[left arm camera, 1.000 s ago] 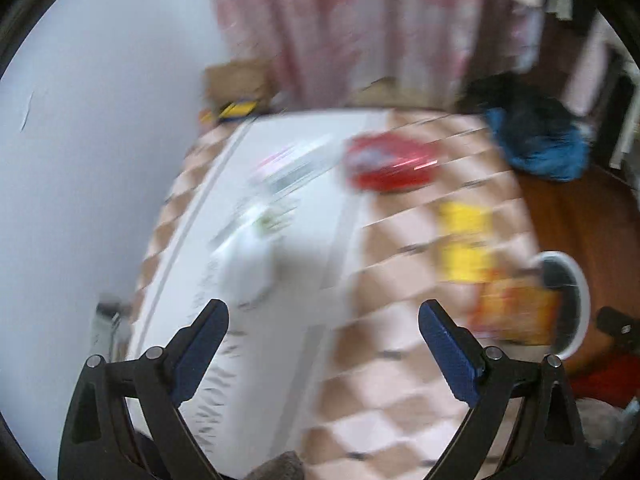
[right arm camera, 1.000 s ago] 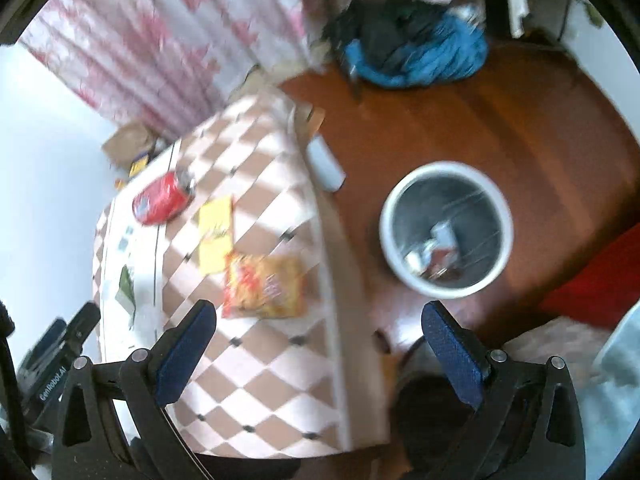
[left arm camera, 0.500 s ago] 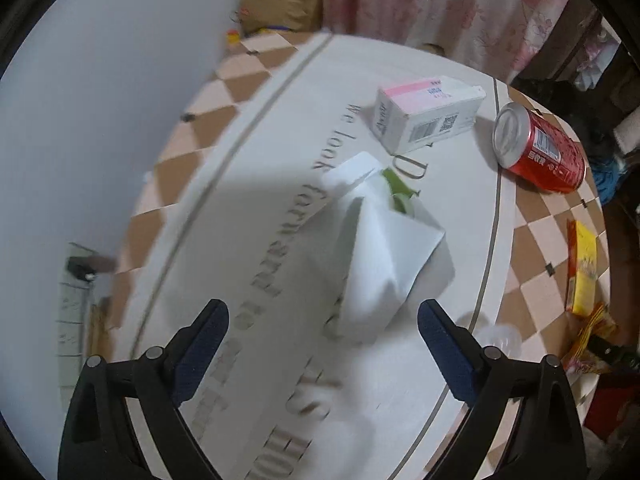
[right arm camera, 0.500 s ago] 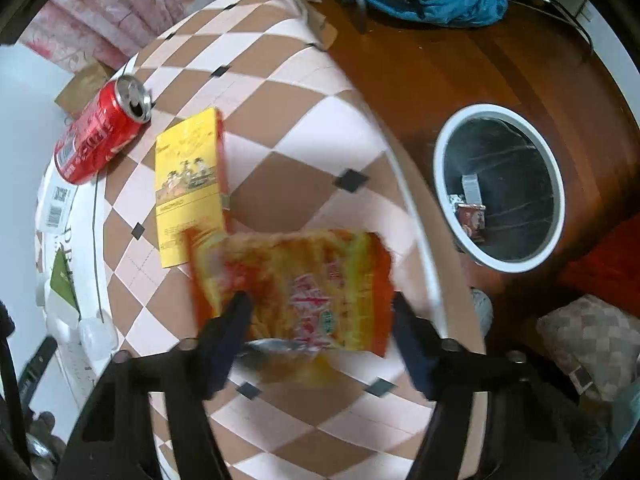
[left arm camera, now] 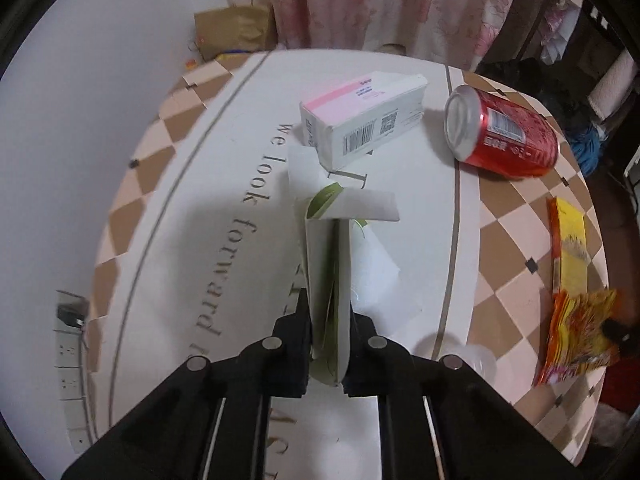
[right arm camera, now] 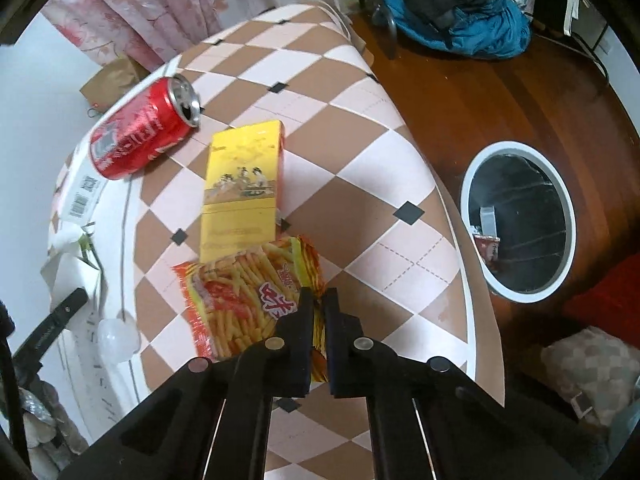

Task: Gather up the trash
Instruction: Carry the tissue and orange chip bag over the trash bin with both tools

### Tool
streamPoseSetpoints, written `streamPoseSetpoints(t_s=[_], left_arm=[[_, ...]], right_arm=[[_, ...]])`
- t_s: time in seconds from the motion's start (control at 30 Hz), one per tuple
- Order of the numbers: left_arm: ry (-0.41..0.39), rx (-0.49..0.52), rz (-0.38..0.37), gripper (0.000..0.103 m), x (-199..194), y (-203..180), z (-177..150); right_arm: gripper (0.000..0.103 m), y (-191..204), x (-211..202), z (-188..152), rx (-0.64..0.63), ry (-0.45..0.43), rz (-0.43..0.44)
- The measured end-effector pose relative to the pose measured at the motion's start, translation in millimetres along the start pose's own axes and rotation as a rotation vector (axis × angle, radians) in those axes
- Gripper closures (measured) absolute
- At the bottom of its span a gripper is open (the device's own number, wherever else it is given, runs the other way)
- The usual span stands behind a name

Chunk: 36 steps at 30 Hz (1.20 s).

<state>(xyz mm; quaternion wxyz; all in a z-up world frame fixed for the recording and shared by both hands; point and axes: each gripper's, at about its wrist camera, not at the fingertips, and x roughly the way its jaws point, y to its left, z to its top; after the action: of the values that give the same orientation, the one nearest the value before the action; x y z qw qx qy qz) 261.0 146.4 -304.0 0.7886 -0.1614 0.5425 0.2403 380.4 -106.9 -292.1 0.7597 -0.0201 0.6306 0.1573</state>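
My left gripper [left arm camera: 328, 300] points down at the table [left arm camera: 224, 128]; its jaws are closing tight on a white folded paper packet [left arm camera: 348, 204] with green print, pads pressing both sides. My right gripper [right arm camera: 319, 294] is closing too, its pads pinching the edge of an orange snack bag [right arm camera: 240, 292], which shows blurred in the left wrist view as the snack bag [left arm camera: 576, 332]. A yellow box [right arm camera: 244, 184], a red can [right arm camera: 136, 136] on its side and a pink-and-white box [left arm camera: 360, 120] lie on the table. On the floor to the right stands a white-rimmed bin [right arm camera: 520, 298] with some trash inside.
A clear plastic lump [right arm camera: 118, 338] lies near the snack bag. A blue and black bag [right arm camera: 472, 20] sits on the wooden floor beyond the table. A brown paper bag [left arm camera: 232, 28] leans by the curtain. A cushion [right arm camera: 592, 364] lies by the bin.
Both grippers came down toward the table and went from wide open to shut. The left took hold of the folded paper packet, the right of the snack bag's edge.
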Motion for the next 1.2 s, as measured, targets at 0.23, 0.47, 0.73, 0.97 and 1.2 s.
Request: streamPoseSetpoints(t_s=[0.23, 0.47, 0.73, 0.97, 1.2], left_arm=[[-0.087, 0.031, 0.026, 0.096, -48.3, -3.3, -20.4], [-0.164, 0.056, -0.02, 0.096, -103.8, -18.0, -25.9], [-0.234, 0.109, -0.08, 0.096, -153.2, -71.8, -26.8], [-0.265, 0.178, -0.165, 0.096, -176.5, -139.2, -18.0], [-0.257, 0.284, -0.296, 0.096, -185.9, -241.1, -10.8]], right_arm=[[0.1, -1.1, -35.2, -8.9, -0.027, -0.064, 0.038], [0.1, -4.1, -72.6, -16.6, -0.038, -0.12, 0.081], [0.1, -17.2, -120.7, -23.1, -0.034, -0.195, 0.114], [0.1, -75.8, -160.6, -13.0, 0.036, -0.267, 0.076], [0.1, -172.4, -192.5, 0.9, 0.151, -0.331, 0.014]])
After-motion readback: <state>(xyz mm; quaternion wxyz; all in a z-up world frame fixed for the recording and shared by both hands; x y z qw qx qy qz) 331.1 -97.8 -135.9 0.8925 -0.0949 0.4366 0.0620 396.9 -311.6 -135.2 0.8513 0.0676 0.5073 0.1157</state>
